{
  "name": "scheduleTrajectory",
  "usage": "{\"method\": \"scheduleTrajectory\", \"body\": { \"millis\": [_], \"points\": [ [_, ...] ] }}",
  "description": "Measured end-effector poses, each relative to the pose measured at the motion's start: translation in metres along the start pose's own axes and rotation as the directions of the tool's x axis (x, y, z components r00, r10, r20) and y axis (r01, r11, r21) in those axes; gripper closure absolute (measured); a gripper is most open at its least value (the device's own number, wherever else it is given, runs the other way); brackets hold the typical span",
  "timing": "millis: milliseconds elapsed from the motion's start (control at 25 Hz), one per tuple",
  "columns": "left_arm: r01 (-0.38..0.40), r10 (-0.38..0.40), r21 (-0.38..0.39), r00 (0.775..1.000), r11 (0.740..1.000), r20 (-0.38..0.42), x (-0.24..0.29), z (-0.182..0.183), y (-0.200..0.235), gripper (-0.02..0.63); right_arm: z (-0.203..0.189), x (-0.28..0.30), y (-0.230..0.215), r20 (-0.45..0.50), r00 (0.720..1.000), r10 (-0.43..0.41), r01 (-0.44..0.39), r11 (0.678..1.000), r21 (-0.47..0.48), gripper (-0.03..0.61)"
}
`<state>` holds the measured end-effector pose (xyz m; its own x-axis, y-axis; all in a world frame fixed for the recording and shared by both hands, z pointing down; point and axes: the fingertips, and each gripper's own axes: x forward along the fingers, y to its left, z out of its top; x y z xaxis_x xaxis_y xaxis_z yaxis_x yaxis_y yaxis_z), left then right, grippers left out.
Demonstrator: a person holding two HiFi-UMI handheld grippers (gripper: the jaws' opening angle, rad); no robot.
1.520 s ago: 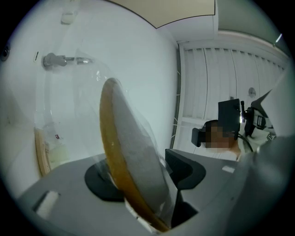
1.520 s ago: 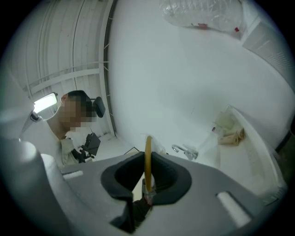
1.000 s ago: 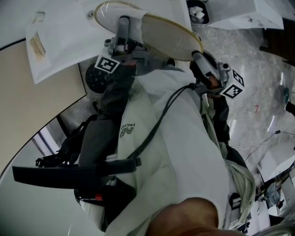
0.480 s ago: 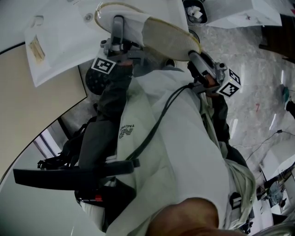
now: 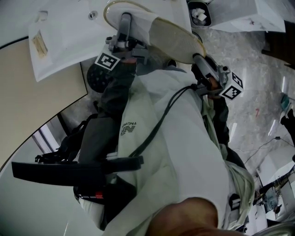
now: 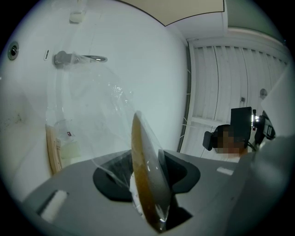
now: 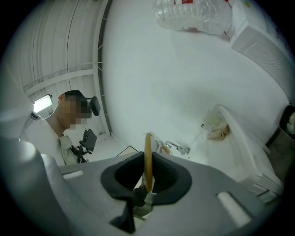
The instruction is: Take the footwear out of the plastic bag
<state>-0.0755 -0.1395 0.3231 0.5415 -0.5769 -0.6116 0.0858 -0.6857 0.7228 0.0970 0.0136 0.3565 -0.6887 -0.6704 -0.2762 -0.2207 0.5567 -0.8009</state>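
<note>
A flat slipper with a tan sole and a second pale one are held up in front of me inside a clear plastic bag. My left gripper is shut on the bagged slipper's sole edge; its jaws have just been closing. My right gripper is at the sole's other end. Its jaws have just been closing too, and they are shut on the thin tan rim, with crumpled film below it.
A white surface with a label lies beyond the slippers. A bin with white scraps stands on the marble floor. Another person sits in the background. A bag with red print lies further off.
Both grippers and the bagged slippers have stayed almost in place; the sole has shifted slightly to the right in the head view. Both holds are unchanged.
</note>
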Motion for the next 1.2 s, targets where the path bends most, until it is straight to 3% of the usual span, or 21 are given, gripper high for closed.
{"method": "scheduleTrajectory", "body": {
  "millis": [240,640,840,1200],
  "points": [
    [0.003,-0.002,-0.023,0.999,1.0,0.055,-0.005,0.013,0.003,0.491,0.002,-0.004,-0.001,-0.006,1.0,0.004,-0.004,1.0,-0.007,0.531],
    [-0.004,0.005,-0.031,1.0,1.0,0.008,-0.001,-0.001,0.008,0.491,0.004,-0.019,-0.003,0.019,1.0,-0.015,0.015,1.0,-0.01,0.531],
    [-0.069,0.068,-0.037,0.997,0.997,-0.024,-0.015,-0.004,0.027,0.491,-0.002,-0.016,-0.008,0.025,1.0,-0.016,0.015,1.0,0.008,0.531],
    [-0.091,0.091,-0.007,0.996,0.996,-0.023,-0.026,0.0,0.032,0.492,-0.003,-0.018,-0.011,-0.002,1.0,-0.029,0.029,1.0,-0.003,0.531]
  ]
}}
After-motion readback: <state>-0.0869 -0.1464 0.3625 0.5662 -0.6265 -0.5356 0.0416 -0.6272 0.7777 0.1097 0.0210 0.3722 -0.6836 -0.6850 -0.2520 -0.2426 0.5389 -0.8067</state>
